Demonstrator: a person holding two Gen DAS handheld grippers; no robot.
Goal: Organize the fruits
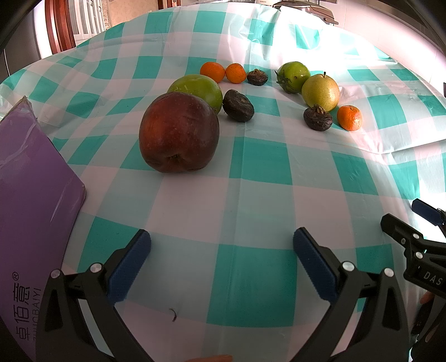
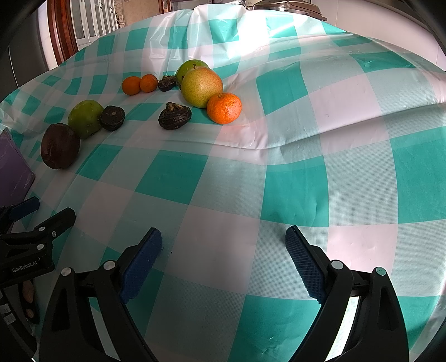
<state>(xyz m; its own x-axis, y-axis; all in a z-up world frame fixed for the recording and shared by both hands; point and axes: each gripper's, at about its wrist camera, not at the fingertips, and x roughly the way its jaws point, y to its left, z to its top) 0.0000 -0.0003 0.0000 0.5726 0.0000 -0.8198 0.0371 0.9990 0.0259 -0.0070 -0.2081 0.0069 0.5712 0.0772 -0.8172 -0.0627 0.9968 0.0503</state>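
Observation:
Fruits lie loose on a teal-and-white checked tablecloth (image 1: 259, 172). In the left wrist view a dark red apple (image 1: 179, 136) is nearest, with a green apple (image 1: 198, 89) behind it and a dark water chestnut (image 1: 238, 105) beside that. Further back are two tangerines (image 1: 213, 71), a second chestnut (image 1: 257, 77), a green tomato-like fruit (image 1: 294, 75), a yellow-green pear (image 1: 320, 92), a third chestnut (image 1: 317, 117) and a third tangerine (image 1: 349, 117). My left gripper (image 1: 221, 264) is open and empty, short of the red apple. My right gripper (image 2: 223, 261) is open and empty, well short of the pear (image 2: 202, 87) and tangerine (image 2: 224, 108).
A purple box (image 1: 30, 200) with printed characters lies at the left edge, close to the red apple. The right gripper shows at the far right in the left wrist view (image 1: 418, 234). Dark wooden furniture (image 2: 62, 30) and an appliance (image 1: 306, 8) stand beyond the table.

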